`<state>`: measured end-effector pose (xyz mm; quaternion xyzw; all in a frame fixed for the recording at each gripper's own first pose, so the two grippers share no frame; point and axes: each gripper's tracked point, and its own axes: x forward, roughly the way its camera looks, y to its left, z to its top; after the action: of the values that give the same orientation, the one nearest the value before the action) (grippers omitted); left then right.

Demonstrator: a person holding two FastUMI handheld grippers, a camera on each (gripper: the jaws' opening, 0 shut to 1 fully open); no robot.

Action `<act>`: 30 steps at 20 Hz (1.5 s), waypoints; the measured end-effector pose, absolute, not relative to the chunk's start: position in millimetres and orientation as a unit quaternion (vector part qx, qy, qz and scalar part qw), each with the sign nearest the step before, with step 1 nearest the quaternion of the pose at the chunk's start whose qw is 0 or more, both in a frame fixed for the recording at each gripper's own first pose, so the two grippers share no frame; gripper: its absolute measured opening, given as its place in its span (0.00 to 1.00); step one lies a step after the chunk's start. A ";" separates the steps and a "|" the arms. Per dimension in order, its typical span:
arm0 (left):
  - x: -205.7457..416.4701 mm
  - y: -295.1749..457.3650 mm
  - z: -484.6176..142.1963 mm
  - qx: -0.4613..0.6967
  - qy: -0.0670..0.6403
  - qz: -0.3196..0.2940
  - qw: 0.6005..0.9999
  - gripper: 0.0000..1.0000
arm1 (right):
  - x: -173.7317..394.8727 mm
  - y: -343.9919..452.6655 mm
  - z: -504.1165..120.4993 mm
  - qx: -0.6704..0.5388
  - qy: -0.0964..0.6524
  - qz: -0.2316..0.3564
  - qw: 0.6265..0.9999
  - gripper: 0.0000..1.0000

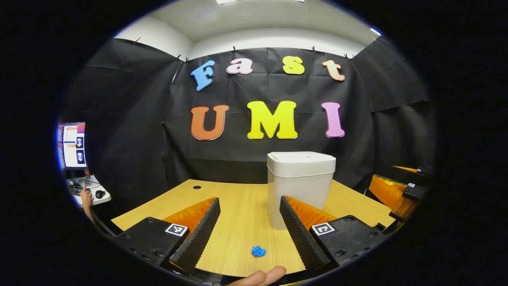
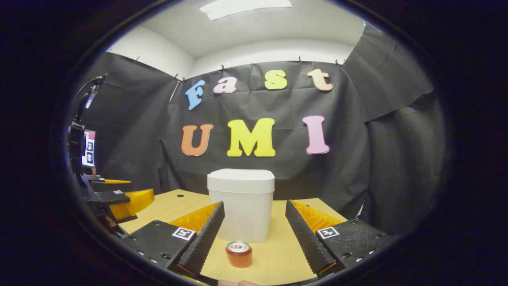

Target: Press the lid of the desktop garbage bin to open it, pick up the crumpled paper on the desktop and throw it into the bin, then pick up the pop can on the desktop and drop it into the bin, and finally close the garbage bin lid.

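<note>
A white desktop garbage bin (image 1: 300,183) stands on the wooden desk (image 1: 242,222) with its lid down; the right gripper view has the bin (image 2: 241,202) straight ahead. A small crumpled blue paper (image 1: 258,251) lies on the desk near the front, between the fingers of my left gripper (image 1: 249,209), which is open and above the desk. A red pop can (image 2: 239,254) stands upright in front of the bin, between the fingers of my right gripper (image 2: 254,213), also open and holding nothing. The left gripper (image 2: 115,198) appears at the left of the right gripper view.
A side table with a monitor (image 1: 74,145), a mouse and a person's hand (image 1: 85,197) sits far left beyond the desk. The right gripper (image 1: 401,188) is off the bin's right side. A fingertip (image 1: 262,277) shows at the bottom edge. Black cloth walls the booth.
</note>
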<state>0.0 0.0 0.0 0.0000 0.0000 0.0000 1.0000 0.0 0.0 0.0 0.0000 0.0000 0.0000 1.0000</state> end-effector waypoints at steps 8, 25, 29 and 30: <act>1.6 2.5 -1.4 -0.011 0.004 0.006 1.000 0.98 | -2.2 -6.4 -12.6 0.001 0.019 0.011 1.000 0.95; 3.0 14.5 -4.5 -0.004 0.011 0.011 1.000 0.98 | 38.7 15.0 9.4 -0.029 0.016 0.025 0.999 0.78; 7.0 25.4 -4.5 -0.004 0.010 0.020 1.000 0.98 | 68.2 29.6 34.8 -0.014 0.025 0.033 0.999 0.39; 8.7 27.0 -5.1 -0.001 0.011 0.021 1.000 0.98 | 72.4 35.1 43.1 -0.015 0.020 0.042 0.999 0.30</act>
<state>8.7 27.0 -5.1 -0.0010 0.0112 0.0215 0.9997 72.4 35.1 43.1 -0.0153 0.0198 0.0418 0.9988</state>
